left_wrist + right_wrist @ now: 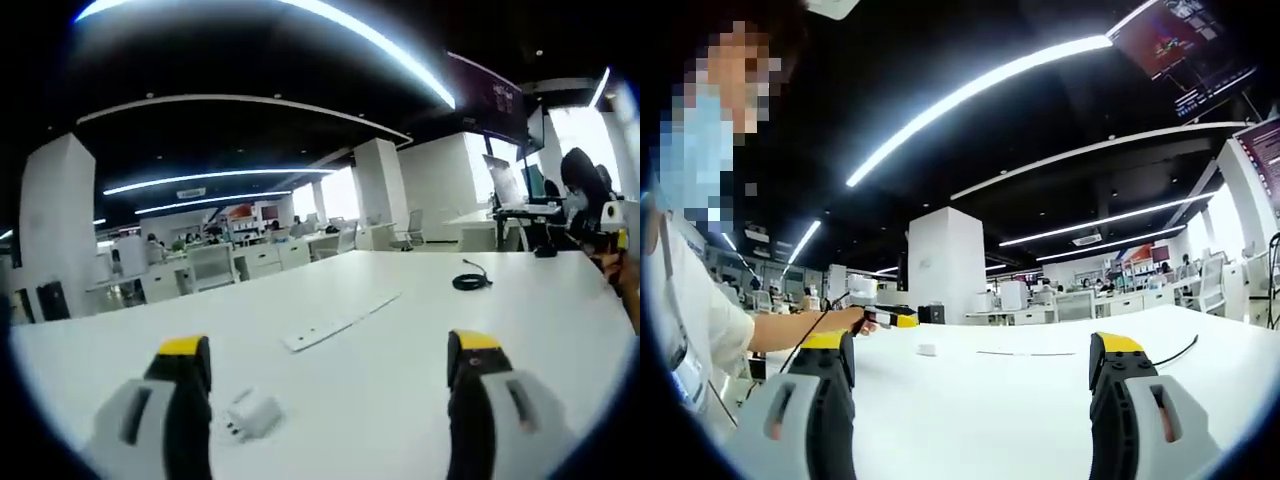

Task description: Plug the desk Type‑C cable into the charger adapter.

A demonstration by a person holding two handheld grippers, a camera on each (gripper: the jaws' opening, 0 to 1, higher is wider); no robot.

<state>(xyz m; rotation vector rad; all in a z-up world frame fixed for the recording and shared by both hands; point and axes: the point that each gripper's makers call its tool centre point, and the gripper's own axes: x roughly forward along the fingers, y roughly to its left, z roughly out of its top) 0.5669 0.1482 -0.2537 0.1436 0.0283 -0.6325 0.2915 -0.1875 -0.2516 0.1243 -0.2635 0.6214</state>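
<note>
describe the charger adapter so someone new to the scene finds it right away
On the big white table, look at the near edge, just right of the left hand-held gripper's left jaw. The charger adapter is a small white block with metal prongs, unlike the long flat white power strip and the coiled black cable farther back.

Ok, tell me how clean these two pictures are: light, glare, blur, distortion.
Left gripper view: fisheye bends the ceiling light strips and the table edge; windows at right blow out; the charger adapter and coiled cable read slightly soft. Right gripper view: same bending, a bright ceiling strip, the background soft.
</note>
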